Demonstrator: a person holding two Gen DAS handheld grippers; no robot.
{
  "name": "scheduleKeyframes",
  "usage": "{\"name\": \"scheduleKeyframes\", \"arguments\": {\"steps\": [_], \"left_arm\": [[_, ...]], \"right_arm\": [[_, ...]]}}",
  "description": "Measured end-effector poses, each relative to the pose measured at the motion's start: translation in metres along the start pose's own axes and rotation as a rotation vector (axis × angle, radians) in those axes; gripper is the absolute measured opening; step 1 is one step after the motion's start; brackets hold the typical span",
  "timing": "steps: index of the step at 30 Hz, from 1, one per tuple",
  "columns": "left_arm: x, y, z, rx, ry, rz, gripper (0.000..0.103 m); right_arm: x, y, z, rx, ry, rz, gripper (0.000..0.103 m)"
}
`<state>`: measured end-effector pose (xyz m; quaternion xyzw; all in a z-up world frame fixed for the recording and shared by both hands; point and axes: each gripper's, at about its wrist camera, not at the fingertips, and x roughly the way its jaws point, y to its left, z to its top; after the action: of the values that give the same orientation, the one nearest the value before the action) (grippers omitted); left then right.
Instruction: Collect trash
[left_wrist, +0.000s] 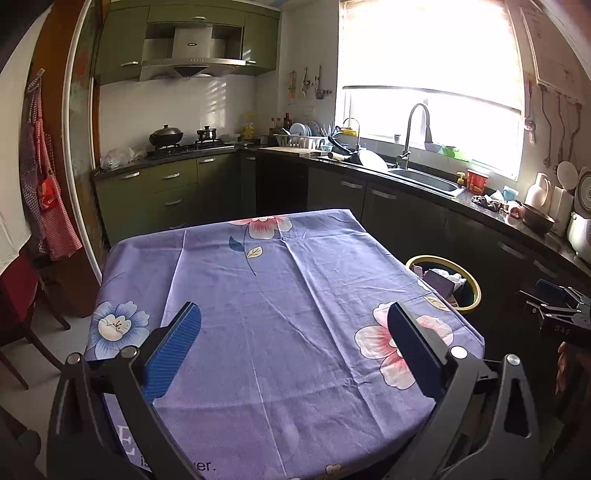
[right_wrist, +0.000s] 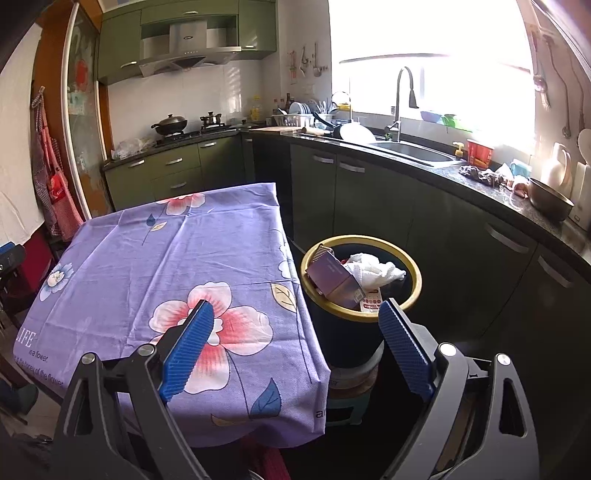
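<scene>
A round dark bin with a yellow rim (right_wrist: 415, 275) stands right of the table and holds a purple box (right_wrist: 334, 278), crumpled white paper (right_wrist: 373, 271) and a small red-dotted card (right_wrist: 371, 301). In the left wrist view the bin's rim (left_wrist: 476, 295) shows past the table's right edge. The table is covered by a purple flowered cloth (left_wrist: 280, 302), also in the right wrist view (right_wrist: 159, 266), with nothing lying on it. My left gripper (left_wrist: 293, 325) is open and empty above the cloth. My right gripper (right_wrist: 295, 317) is open and empty, over the table's right edge, near the bin.
A dark kitchen counter (right_wrist: 480, 188) with a sink (right_wrist: 417, 151), a red tub (right_wrist: 479, 153) and a metal bowl (right_wrist: 550, 201) runs behind the bin. A stove with pans (left_wrist: 166, 136) is at the back left. A wooden chair (left_wrist: 22, 332) stands left of the table.
</scene>
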<state>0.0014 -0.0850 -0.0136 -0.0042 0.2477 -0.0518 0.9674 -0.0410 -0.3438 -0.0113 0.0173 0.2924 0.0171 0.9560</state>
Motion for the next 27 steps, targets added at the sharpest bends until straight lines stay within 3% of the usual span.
{"name": "scheduleKeyframes", "arguments": {"steps": [27], "left_arm": [[0.0018,0.0001,-0.0049,0.001,0.015,0.001,0.096]], "right_arm": [[0.0010,0.0078,0.0007,-0.005,0.000,0.015,0.090]]}}
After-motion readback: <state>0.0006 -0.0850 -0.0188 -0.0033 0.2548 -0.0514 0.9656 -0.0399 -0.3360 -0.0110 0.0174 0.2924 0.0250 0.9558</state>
